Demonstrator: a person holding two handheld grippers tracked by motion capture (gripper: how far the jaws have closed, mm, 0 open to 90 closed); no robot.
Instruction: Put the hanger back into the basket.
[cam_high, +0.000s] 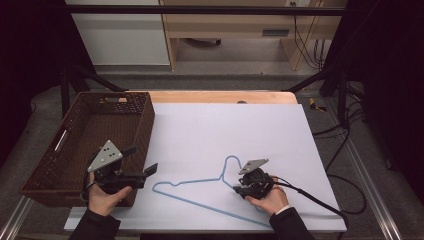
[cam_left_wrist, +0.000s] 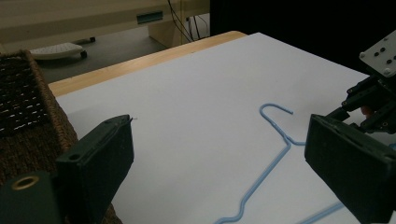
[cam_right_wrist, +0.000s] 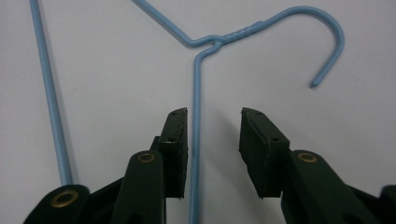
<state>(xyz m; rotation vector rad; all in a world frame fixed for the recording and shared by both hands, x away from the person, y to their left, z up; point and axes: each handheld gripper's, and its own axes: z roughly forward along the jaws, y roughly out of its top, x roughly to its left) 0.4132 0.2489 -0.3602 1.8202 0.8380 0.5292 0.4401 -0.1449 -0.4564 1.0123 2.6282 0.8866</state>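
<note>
Table (cam_high: 220, 97) carrying a white sheet (cam_high: 225, 130); lying on it, a blue wire hanger (cam_high: 200, 181), with a brown woven basket (cam_high: 145, 120) seemingly sitting alongside.

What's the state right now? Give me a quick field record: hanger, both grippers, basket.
hanger: blue wire hanger flat on the white sheet, hook away from the person
right gripper: low over the hanger, jaws astride the shoulder wire below the neck, left pad close to it, gap on the other side, not clamped
left gripper: open, nothing between the jaws, beside the basket
basket: brown wicker basket at table's left
</note>
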